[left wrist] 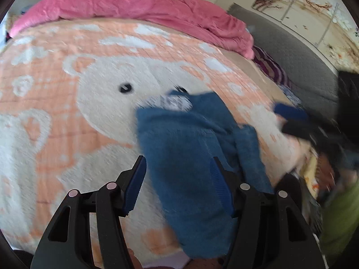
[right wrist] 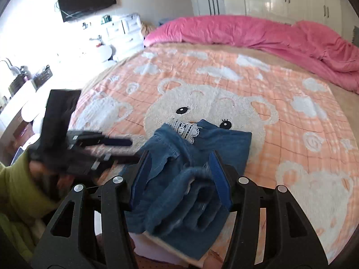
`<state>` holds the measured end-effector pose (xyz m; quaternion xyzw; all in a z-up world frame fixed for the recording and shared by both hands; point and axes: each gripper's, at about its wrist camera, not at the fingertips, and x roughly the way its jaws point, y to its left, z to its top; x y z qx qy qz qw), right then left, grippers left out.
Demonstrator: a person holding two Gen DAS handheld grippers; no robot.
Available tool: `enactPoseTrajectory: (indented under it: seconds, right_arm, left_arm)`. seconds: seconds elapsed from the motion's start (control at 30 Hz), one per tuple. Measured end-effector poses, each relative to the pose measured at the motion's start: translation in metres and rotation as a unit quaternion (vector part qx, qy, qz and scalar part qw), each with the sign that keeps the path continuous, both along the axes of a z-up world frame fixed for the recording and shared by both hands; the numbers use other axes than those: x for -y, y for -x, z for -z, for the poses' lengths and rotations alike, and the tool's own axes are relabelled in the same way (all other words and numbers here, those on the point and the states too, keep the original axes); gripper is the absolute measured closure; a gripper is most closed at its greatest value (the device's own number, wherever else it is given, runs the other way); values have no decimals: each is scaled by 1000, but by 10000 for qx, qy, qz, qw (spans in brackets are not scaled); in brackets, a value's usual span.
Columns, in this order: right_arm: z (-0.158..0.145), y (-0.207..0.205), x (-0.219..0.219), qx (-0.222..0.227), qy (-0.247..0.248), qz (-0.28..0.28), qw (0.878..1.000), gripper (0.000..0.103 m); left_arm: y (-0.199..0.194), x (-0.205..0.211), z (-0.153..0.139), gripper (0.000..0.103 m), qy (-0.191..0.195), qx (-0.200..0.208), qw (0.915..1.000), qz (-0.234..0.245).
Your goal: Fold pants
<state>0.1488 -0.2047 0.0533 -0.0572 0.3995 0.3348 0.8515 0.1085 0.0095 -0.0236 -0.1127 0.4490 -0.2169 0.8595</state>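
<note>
The blue denim pants (right wrist: pixel 188 179) lie bunched and partly folded on the peach teddy-bear blanket (right wrist: pixel 291 85), near the bed's close edge, overlapping the bear's face. A white lace trim (right wrist: pixel 185 128) shows at the far end, and the nearest part is rolled into soft loops. The right gripper (right wrist: pixel 180 172) hovers above them, jaws spread with nothing pinched. The left gripper (left wrist: pixel 178 179) also stands spread, holding nothing. A pink duvet (right wrist: pixel 258 33) lines the far side.
</note>
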Motion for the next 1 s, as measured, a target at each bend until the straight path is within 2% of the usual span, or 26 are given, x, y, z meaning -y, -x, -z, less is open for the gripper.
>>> enactPoseTrajectory:
  seconds: [0.07, 0.13, 0.33, 0.37, 0.4, 0.43, 0.53, 0.6, 0.67, 0.8, 1.0]
  right_arm:
    - [10, -19, -14, -125, 270, -171, 9994, 57]
    - [27, -31, -30, -227, 436, -350, 9982, 57]
    - [70, -57, -74, -676, 1106, -749, 9887, 70]
    - [78, -63, -77, -761, 1187, -768, 9870, 81]
    - [84, -66, -79, -840, 1232, -784, 9857, 97]
    - [90, -66, -82, -979, 1202, -893, 9839, 99]
    - [81, -58, -84, -533, 1245, -754, 9879, 99]
    - [64, -61, -82, -228, 1041, -581, 9926, 99]
    - [59, -68, -84, -159, 1050, -580, 9927, 99]
    - [87, -83, -97, -278, 1557, -557, 9858, 99]
    - [96, -89, -91, -355, 1395, -339, 9890, 98]
  left_arm:
    - [2, 8, 8, 45, 114, -188, 9995, 239]
    - [3, 16, 13, 45, -104, -170, 9993, 314]
    - [1, 13, 20, 45, -72, -249, 9990, 351]
    - [1, 14, 20, 45, -71, -255, 9990, 351]
    - [1, 13, 20, 45, -72, -255, 9990, 348]
    - [1, 13, 20, 45, -72, -255, 9991, 345]
    - [-1, 11, 20, 45, -36, -285, 9991, 318]
    - [-3, 10, 19, 45, -11, -279, 9992, 297]
    - [-4, 8, 19, 41, 42, -272, 9992, 273]
    - [-5, 10, 20, 40, -55, -252, 9993, 280]
    - [-7, 23, 20, 40, -221, -209, 9991, 307]
